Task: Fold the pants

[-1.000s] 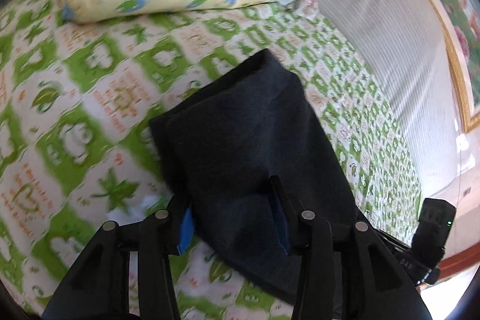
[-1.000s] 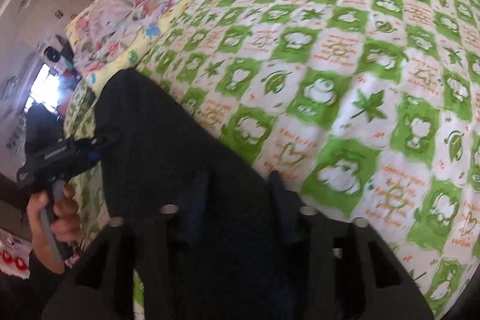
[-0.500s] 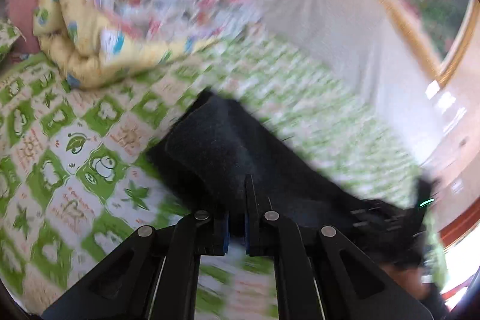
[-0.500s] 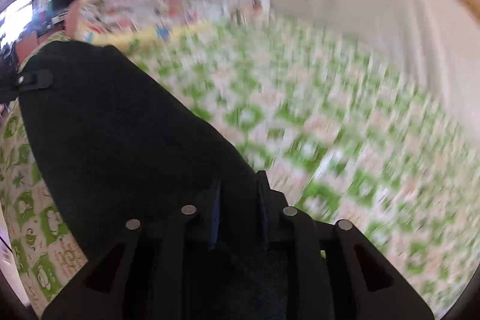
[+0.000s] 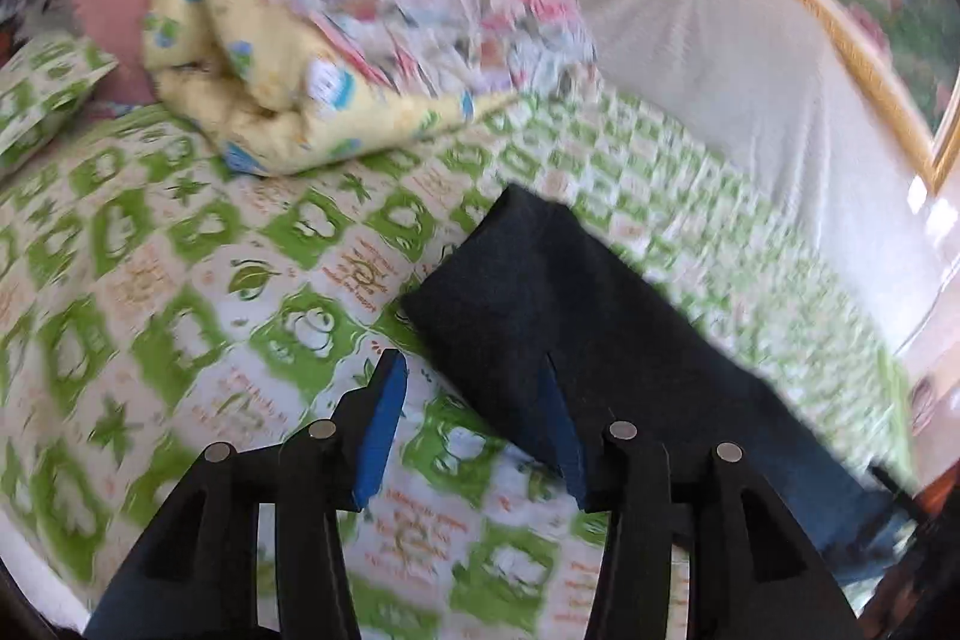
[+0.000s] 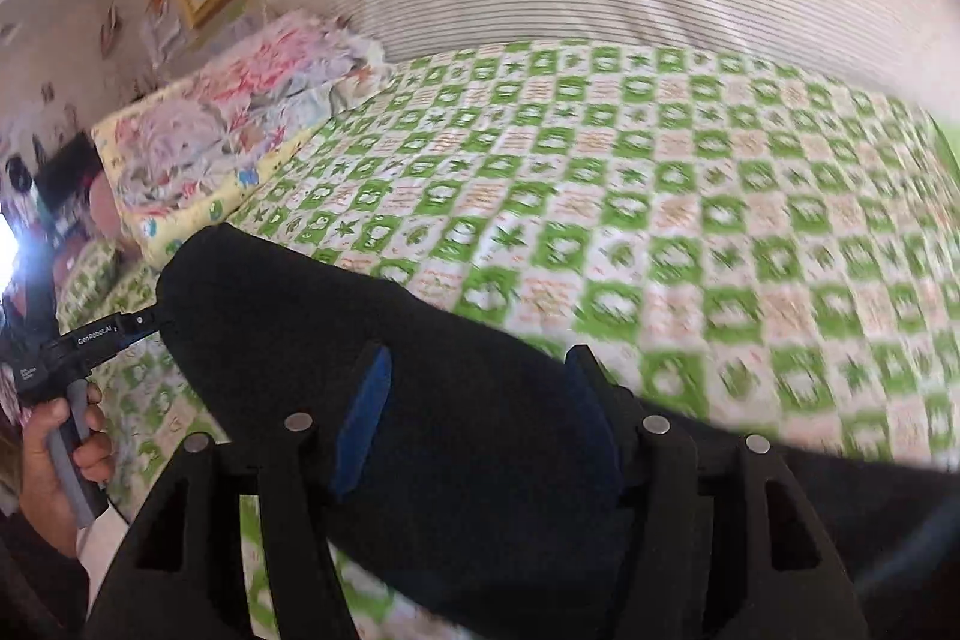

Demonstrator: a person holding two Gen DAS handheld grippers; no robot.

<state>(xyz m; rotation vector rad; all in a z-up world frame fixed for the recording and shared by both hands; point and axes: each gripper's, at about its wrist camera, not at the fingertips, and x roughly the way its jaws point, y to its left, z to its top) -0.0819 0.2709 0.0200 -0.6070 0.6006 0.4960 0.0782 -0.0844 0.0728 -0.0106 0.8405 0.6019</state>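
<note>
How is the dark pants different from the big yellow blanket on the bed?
The pants are one plain dark colour; the yellow blanket is bright, with cartoon pictures and a flowery side. The pants are folded into a flat, thin, neat strip; the blanket is folded into a thick, puffy bundle. The pants lie close to the grippers, the blanket farther away, at the end of the bed. Both are soft cloth resting on the green checked bedspread.

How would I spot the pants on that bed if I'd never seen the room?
Start from the bed with the green-and-white checked bedsheet. At its head end sits a bundled yellow quilt with a flowery lining; nearer the foot side lie the pants, folded into a long flat strip. They are the only plain, dark navy thing on the busy patterned cover.
</note>
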